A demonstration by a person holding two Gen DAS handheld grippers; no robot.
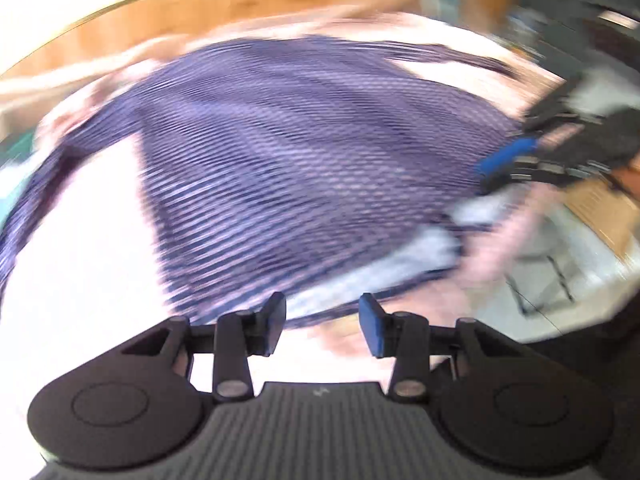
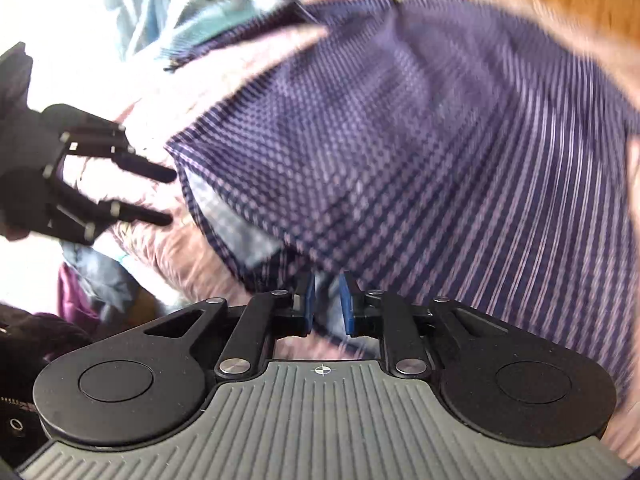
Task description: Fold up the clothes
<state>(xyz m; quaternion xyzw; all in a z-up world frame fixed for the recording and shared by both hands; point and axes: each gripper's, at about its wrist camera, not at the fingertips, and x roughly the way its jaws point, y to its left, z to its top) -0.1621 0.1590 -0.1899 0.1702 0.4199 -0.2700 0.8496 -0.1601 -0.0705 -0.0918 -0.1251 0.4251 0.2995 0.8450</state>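
Striped shirt lies spread, long axis undeterminable through blur. Left gripper spread, empty, at its hem; right gripper pinches shirt edge.

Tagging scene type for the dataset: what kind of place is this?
Probably a home room, though blur limits certainty. A purple checked shirt lies spread on a pink blanket, with a wooden board behind and more clothes piled nearby.
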